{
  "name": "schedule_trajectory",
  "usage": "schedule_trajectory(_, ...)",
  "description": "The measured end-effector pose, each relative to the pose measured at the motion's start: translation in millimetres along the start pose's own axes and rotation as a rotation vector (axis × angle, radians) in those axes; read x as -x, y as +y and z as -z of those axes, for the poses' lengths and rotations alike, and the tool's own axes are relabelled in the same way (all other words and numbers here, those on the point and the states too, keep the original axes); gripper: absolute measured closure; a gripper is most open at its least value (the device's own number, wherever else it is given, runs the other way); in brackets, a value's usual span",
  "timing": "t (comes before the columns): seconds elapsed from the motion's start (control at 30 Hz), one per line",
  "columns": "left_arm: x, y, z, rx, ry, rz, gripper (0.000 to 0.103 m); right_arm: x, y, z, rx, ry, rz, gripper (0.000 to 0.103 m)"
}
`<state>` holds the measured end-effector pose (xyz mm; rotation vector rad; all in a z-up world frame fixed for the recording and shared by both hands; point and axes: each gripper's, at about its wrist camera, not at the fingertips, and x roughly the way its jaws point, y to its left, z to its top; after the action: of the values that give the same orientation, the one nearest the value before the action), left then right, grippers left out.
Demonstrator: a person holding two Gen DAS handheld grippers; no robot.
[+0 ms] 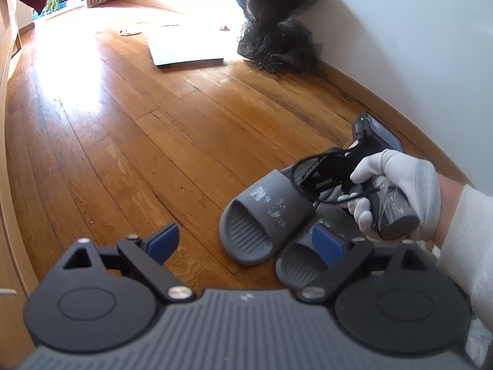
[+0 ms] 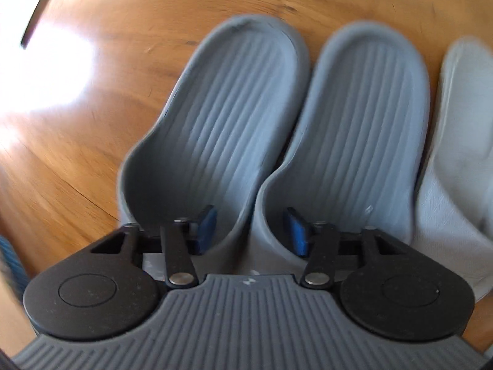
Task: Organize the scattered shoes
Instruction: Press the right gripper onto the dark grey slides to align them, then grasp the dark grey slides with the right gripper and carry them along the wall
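Two dark grey slide slippers lie side by side on the wooden floor. In the right wrist view the left slipper [image 2: 228, 104] and the right slipper [image 2: 357, 114] point heels away, straps under my fingers. My right gripper [image 2: 251, 231] is open, one blue pad over each strap, holding nothing. A light grey slipper [image 2: 456, 160] lies to their right. In the left wrist view the pair shows as one slipper [image 1: 262, 215] and another [image 1: 305, 262] partly behind my right blue pad [image 1: 328, 243]. My left gripper [image 1: 246, 242] is wide open and empty above the floor.
A gloved hand [image 1: 397, 185] holds the other gripper's handle over the slippers, near the white wall [image 1: 400, 46]. A black plastic bag [image 1: 277, 30] stands by the wall. A flat white sheet [image 1: 185, 52] lies on the sunlit floor farther off. Wooden furniture edges the left.
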<state>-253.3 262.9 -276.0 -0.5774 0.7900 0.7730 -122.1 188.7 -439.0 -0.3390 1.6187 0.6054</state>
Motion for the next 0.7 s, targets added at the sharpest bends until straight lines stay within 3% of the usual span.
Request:
schedule_trajectory(0.07,-2.2,1.7,-1.4,0.017,0.009,-0.012,0.008,4.0,-1.7,7.1,-0.026,-0.005,-0.036,0.083)
schedule_trajectory(0.27,-10.3,7.7,-6.0,0.098,0.060,-0.073,0.008,40.3,-23.7,-4.0,-0.052,-0.054,-0.141,0.087)
schedule_trajectory(0.4,-12.3,-3.6,-7.8,0.113,0.076,-0.107,0.008,76.2,-49.4,-45.8,-0.082,-0.107,-0.189,0.088)
schedule_trajectory(0.47,-13.1,-15.4,-8.5,0.077,0.077,-0.083,0.008,87.6,-62.9,-73.3,-0.098,-0.130,-0.194,0.088)
schedule_trajectory(0.7,-18.2,-42.9,-33.1,0.000,-0.012,-0.053,0.007,95.8,-107.1,-156.1,-0.159,-0.184,-0.176,0.088)
